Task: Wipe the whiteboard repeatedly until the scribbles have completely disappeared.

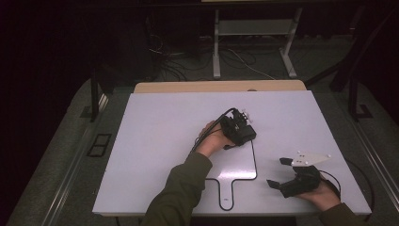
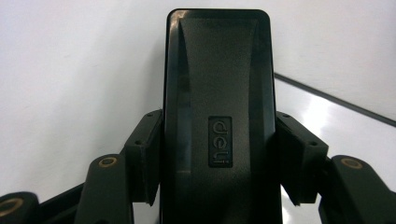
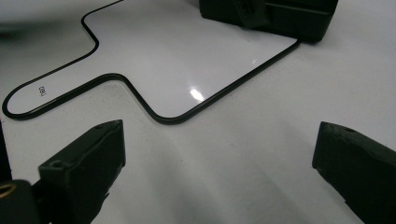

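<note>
Now the left gripper [image 1: 242,133] is clenched on a black eraser block [image 2: 219,116] marked "deli", its jaws pressing both long sides, and holds it at the far corner of a small white paddle-shaped board [image 1: 235,165] with a black rim that lies flat on the white worktop [image 1: 155,141]. Nearer the person's side, the right gripper [image 1: 277,173] sits just beside the board's right edge with its jaws spread wide and nothing between them, a hand [image 1: 324,195] behind it.
</note>
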### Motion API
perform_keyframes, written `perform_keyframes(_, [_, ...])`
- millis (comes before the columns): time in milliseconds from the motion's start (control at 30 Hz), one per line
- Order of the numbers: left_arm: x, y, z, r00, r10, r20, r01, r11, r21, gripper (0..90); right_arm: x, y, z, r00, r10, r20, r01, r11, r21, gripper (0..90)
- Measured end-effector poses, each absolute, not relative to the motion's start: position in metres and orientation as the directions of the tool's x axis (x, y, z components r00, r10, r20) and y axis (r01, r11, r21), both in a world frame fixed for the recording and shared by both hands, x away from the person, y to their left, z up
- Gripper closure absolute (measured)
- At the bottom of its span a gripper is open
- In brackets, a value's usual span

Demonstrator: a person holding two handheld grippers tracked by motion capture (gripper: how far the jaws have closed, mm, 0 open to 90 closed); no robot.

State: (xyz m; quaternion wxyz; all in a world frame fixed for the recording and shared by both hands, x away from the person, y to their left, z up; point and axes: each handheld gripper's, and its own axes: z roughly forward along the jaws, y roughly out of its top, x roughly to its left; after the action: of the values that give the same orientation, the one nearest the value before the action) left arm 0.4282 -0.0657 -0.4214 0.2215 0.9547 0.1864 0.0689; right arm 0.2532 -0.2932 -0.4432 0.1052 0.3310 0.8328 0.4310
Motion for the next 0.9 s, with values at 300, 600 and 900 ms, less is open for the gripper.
perform_keyframes(300, [0.430, -0.061, -0.421, 0.915, 0.400, 0.050, 0.339, -0.832, 0.439, 38.8, 0.254, -0.293, -0.444, -0.760, 0.640, 0.108, 0.459, 0.412, 0.787, 1.5])
perform_keyframes(600, [0.407, -0.076, -0.423, 0.940, 0.341, 0.024, 0.291, -0.835, 0.467, 38.8, 0.253, -0.292, -0.444, -0.760, 0.641, 0.109, 0.461, 0.413, 0.785, 1.5])
perform_keyframes(900, [0.412, -0.068, -0.422, 0.939, 0.342, -0.023, 0.310, -0.817, 0.486, 38.8, 0.254, -0.293, -0.443, -0.755, 0.646, 0.111, 0.464, 0.407, 0.787, 1.5])
